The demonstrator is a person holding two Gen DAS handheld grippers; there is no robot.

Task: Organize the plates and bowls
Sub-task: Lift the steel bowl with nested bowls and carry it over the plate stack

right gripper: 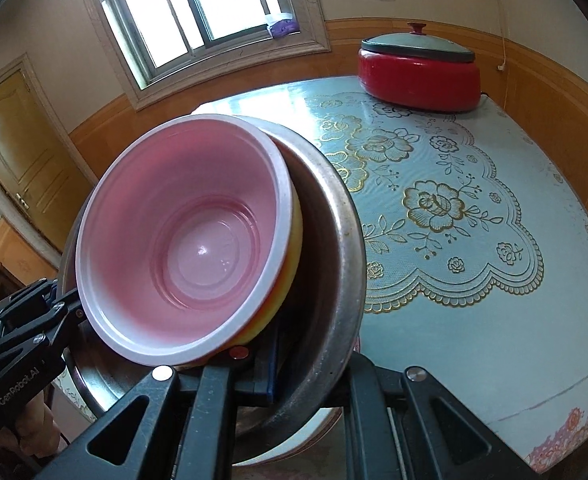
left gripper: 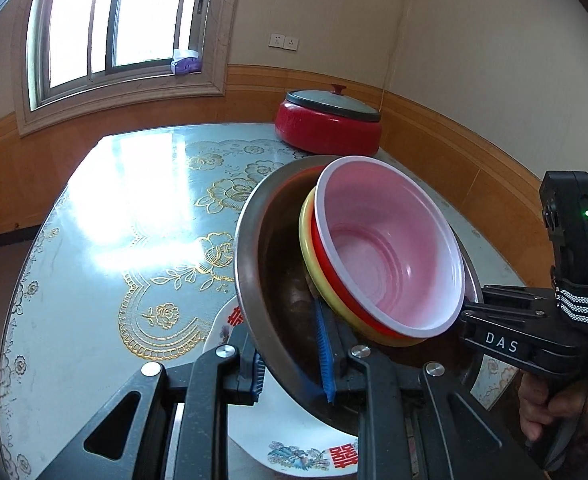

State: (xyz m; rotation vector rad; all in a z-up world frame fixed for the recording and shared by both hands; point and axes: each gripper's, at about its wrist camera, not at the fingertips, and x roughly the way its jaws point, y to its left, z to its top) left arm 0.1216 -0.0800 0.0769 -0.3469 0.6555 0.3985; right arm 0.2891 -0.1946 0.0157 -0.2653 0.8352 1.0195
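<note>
A steel bowl (left gripper: 253,240) (right gripper: 334,248) is held tilted above the table, with a pink-lined bowl (left gripper: 390,248) (right gripper: 181,236) nested over a red and a yellow bowl (left gripper: 310,256) inside it. My left gripper (left gripper: 294,372) is shut on the steel bowl's near rim. My right gripper (right gripper: 294,376) is shut on its opposite rim; it also shows in the left wrist view (left gripper: 474,312). A white plate with red characters (left gripper: 294,432) lies on the table below.
A red electric pot with a grey lid (left gripper: 330,120) (right gripper: 418,72) stands at the table's far corner. The table (left gripper: 113,220) (right gripper: 474,320) has a pale blue cloth with gold flowers. Walls run behind and to the right; a window is behind.
</note>
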